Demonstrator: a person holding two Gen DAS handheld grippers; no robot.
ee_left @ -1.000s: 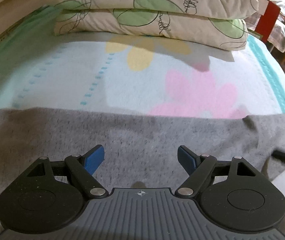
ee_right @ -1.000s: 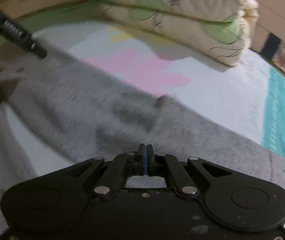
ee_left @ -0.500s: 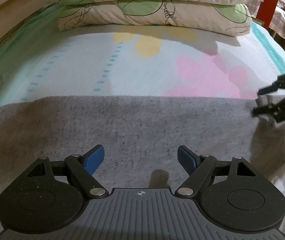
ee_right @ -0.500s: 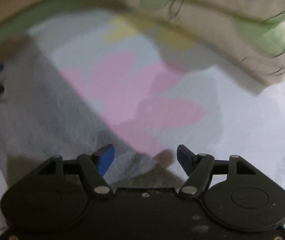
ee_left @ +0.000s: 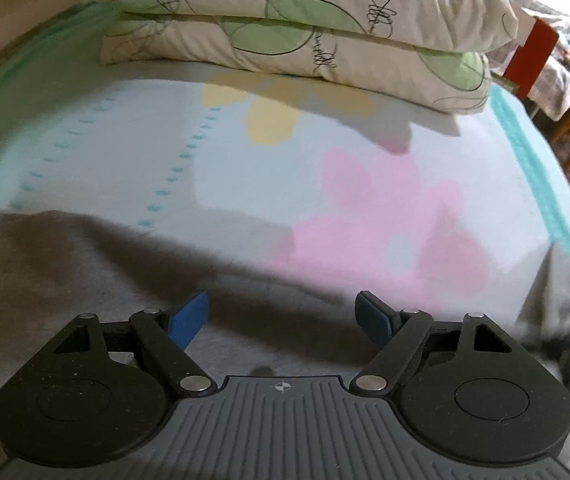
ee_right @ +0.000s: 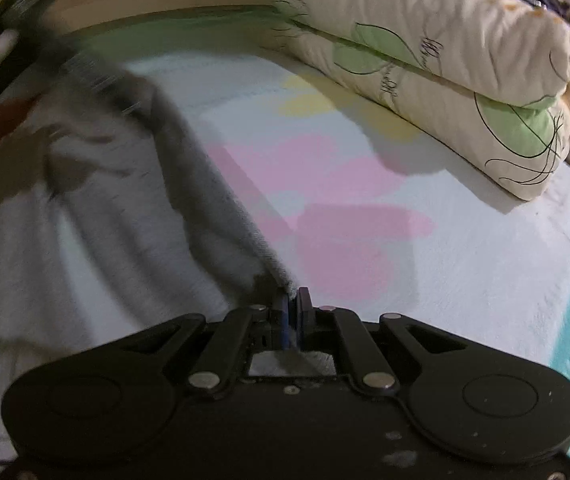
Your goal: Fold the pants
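A: What am I looking at in the left wrist view, going from the left edge across?

B: I'm seeing the grey pants (ee_left: 85,280) lying across the lower left and centre of the frame, spreading under the left gripper (ee_left: 283,318). Its blue pads (ee_left: 189,318) are standing wide apart with nothing between them. Above, the flowered bedsheet (ee_left: 269,184) is filling the middle, and the stacked pillows (ee_left: 305,36) are sitting along the top. At the right edge a red panel (ee_left: 531,58) is showing.

A: And the right wrist view?

B: In the upper left corner something dark is blurring badly; I can't tell what it is. Below it the pants (ee_right: 105,216) are draping from the upper left down to the bottom centre, partly lifted off the sheet. There the right gripper (ee_right: 293,312) is pinching the cloth's edge, fingers nearly together with fabric bunching between them. To the right the bedsheet (ee_right: 465,264) is lying bare, and the pillows (ee_right: 465,80) are resting in the upper right.
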